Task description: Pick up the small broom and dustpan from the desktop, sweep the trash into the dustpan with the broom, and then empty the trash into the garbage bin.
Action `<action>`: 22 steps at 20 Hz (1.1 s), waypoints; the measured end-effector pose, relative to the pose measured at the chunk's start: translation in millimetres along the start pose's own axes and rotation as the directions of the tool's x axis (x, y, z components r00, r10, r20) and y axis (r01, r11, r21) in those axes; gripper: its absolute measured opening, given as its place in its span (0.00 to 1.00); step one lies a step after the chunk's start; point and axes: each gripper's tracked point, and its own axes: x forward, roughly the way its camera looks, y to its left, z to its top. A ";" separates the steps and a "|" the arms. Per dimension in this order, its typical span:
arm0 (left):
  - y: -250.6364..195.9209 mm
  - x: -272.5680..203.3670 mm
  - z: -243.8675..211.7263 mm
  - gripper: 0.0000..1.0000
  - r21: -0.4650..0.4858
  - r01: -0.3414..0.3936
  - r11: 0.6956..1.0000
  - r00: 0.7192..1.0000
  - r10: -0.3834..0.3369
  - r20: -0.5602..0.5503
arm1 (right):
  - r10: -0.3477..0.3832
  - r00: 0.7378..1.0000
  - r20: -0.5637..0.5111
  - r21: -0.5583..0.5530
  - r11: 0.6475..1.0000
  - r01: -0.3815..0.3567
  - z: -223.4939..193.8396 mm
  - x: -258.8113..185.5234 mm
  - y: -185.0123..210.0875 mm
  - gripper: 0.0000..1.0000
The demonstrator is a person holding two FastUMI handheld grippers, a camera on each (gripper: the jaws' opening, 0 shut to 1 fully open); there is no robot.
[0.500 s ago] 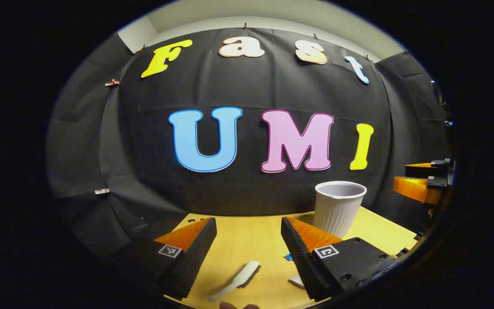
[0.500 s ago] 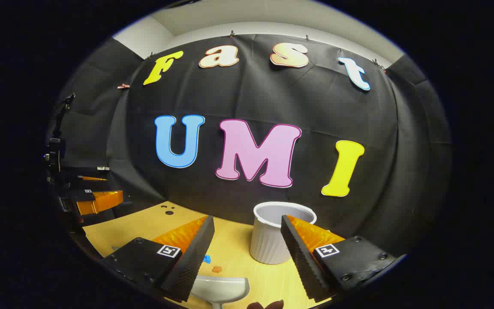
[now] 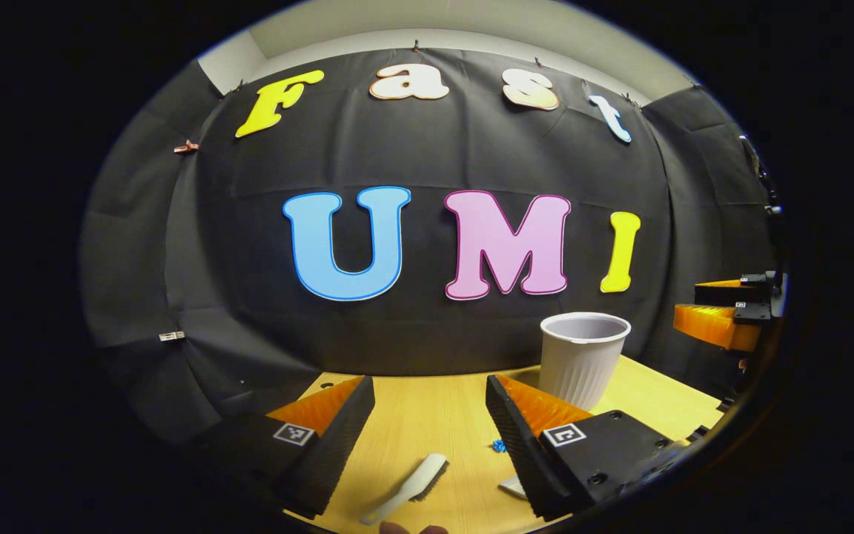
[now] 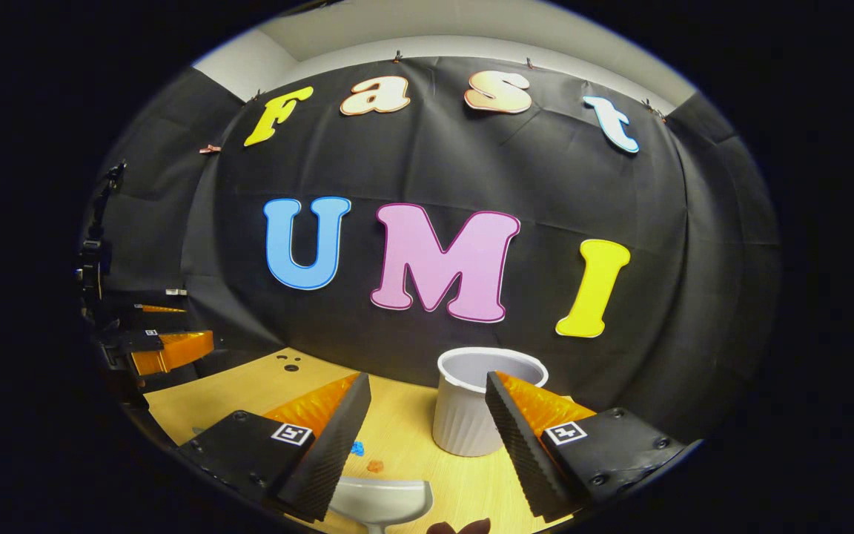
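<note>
In the left gripper view, the left gripper (image 3: 429, 437) hangs above the wooden desktop (image 3: 427, 404) with its jaws wide apart and empty. The small broom (image 3: 406, 488) lies flat between and below them, with a blue scrap (image 3: 499, 445) beside the right-hand finger. The ribbed white garbage bin (image 3: 583, 356) stands upright beyond that finger.

In the right gripper view, the right gripper (image 4: 427, 437) is likewise spread and holds nothing. The dustpan (image 4: 381, 501) lies just below its jaws, and blue (image 4: 356, 448) and orange (image 4: 375, 466) scraps lie ahead of the dustpan. The bin (image 4: 464, 415) is partly hidden by the right-hand finger.
</note>
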 end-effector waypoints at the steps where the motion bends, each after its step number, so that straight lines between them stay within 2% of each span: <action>1: 0.7 0.1 -1.8 0.96 0.000 0.000 1.000 1.000 0.000 -0.001 | 0.001 1.000 -0.002 0.001 1.000 -0.001 -0.7 0.1 0.4 0.97; 5: 3.7 -0.1 -3.7 0.96 0.004 0.006 1.000 1.000 -0.006 -0.004 | 0.006 1.000 -0.018 -0.003 1.000 -0.006 -5.1 -1.0 5.0 0.97; 7: 5.0 -0.3 -5.7 0.96 0.009 0.012 1.000 1.000 -0.012 -0.009 | 0.030 0.997 -0.068 -0.002 1.000 -0.030 -16.8 -4.1 10.7 0.98; 9: 6.1 -0.6 -8.5 0.96 0.018 0.021 1.000 1.000 -0.021 -0.014 | 0.067 0.976 -0.205 -0.011 0.997 -0.070 -49.8 -13.8 17.3 0.98; 10: 6.9 -0.9 -9.6 0.96 0.024 0.025 0.999 1.000 -0.024 -0.018 | 0.079 0.950 -0.301 -0.016 0.996 -0.088 -71.7 -21.5 18.3 0.98; 12: 9.5 -1.1 -13.0 0.96 0.027 0.032 0.999 0.999 -0.031 -0.024 | 0.106 0.868 -0.484 -0.006 0.992 -0.124 -118.6 -45.2 18.3 0.98; 14: 9.3 -0.1 -18.4 0.96 0.027 0.040 0.999 0.999 -0.039 -0.033 | 0.130 0.756 -0.642 0.031 0.989 -0.144 -168.6 -72.4 25.5 0.98; 15: 9.9 -0.3 -22.1 0.96 0.029 0.039 0.999 0.998 -0.038 -0.040 | 0.142 0.691 -0.709 0.055 0.988 -0.146 -191.4 -84.1 29.2 0.98; 17: 8.3 -0.8 -26.7 0.96 0.034 0.043 0.999 0.998 -0.041 -0.052 | 0.154 0.569 -0.808 0.094 0.987 -0.133 -229.9 -100.9 38.7 0.98; 18: 6.7 -1.0 -27.2 0.96 0.038 0.046 0.998 0.998 -0.044 -0.053 | 0.156 0.518 -0.841 0.112 0.987 -0.115 -247.7 -108.1 43.0 0.97; 19: 4.8 -2.5 -28.6 0.96 0.045 0.051 0.998 0.997 -0.048 -0.053 | 0.168 0.474 -0.864 0.135 0.985 -0.104 -262.6 -112.5 49.2 0.97; 22: 1.6 -6.1 -29.8 0.95 0.074 0.059 0.996 0.997 -0.055 -0.052 | 0.165 0.412 -0.896 0.147 0.986 -0.075 -303.4 -106.8 58.7 0.94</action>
